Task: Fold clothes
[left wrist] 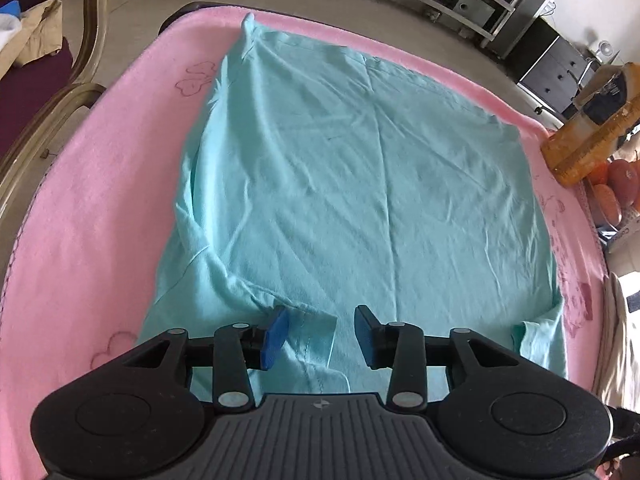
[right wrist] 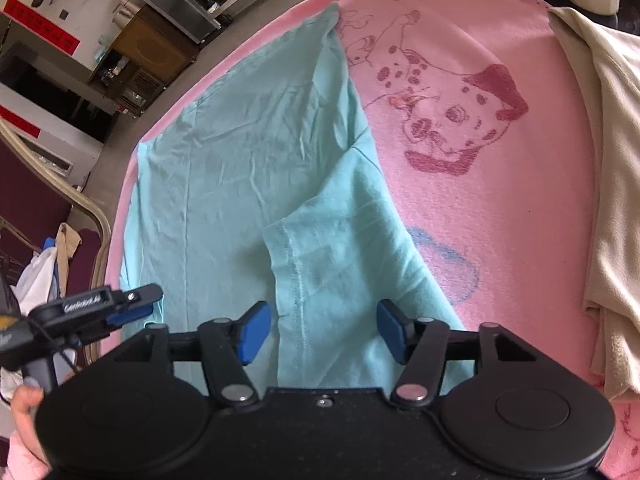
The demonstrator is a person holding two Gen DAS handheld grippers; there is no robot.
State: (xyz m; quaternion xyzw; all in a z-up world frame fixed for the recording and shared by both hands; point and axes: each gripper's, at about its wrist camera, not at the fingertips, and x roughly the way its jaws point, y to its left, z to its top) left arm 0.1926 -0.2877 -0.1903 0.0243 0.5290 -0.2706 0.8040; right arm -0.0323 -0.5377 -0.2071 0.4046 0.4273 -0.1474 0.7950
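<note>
Both grippers parked at the near hem, nothing pinched yet.

Your crumpled light-teal cotton T-shirt (left wrist: 340, 184) lies spread on the pink fleece blanket w/ red dog print (left wrist: 92, 216), body running toward 12 o'clock, so the long axis is set for a lengthwise fold. Left gripper (left wrist: 320, 334) hovers w/ blue pads spread wide over the left sleeve (left wrist: 312, 336) at 6 o'clock, which is already turned in over the body; cloth sits between the pads but isn't clamped. Right gripper (right wrist: 324, 330) is likewise spread, straddling the stitched hem of the right sleeve flap (right wrist: 340, 280), also folded inward. My read: you're lined up on both near corners to grab & carry them to 12 o'clock. The orange plastic jar (left wrist: 588, 128) at 2 o'clock sits just beside the far edge; watch it.
</note>
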